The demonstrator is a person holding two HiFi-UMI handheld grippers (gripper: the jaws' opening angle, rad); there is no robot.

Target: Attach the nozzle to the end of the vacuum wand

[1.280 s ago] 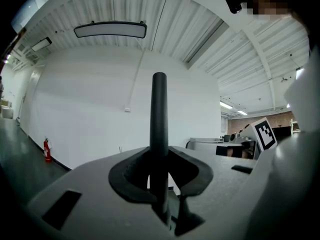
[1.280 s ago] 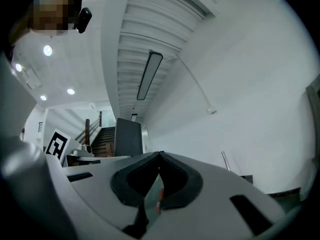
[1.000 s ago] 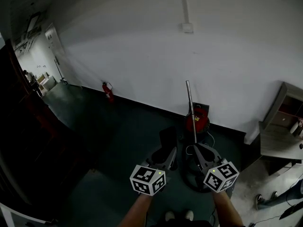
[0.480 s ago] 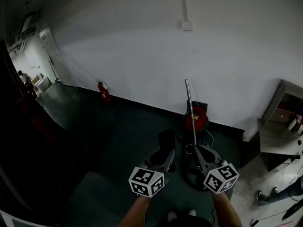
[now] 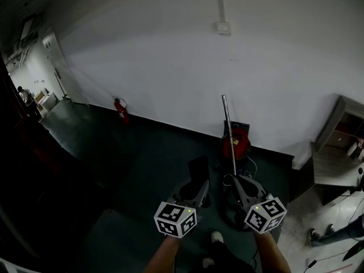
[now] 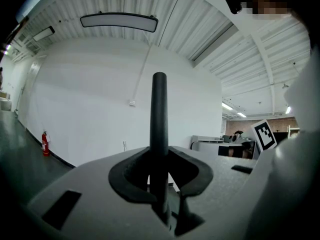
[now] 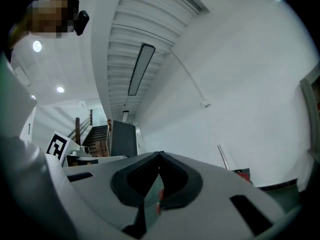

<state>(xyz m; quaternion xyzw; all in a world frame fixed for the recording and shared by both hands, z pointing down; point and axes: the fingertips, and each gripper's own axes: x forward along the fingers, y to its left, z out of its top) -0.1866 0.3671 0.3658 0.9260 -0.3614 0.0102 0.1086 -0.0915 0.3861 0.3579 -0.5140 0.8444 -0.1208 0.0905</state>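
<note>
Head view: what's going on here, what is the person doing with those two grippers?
A person stands facing a white wall with a gripper in each hand. The left gripper has its jaws closed on a black tube-shaped nozzle, held upright. The right gripper has its jaws together with nothing between them. Ahead, a silver metal vacuum wand stands upright by a red canister vacuum near the wall. The nozzle is not yet on the wand.

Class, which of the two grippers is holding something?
The left gripper: its jaws clamp an upright black nozzle. The right gripper is shut on nothing.
</note>
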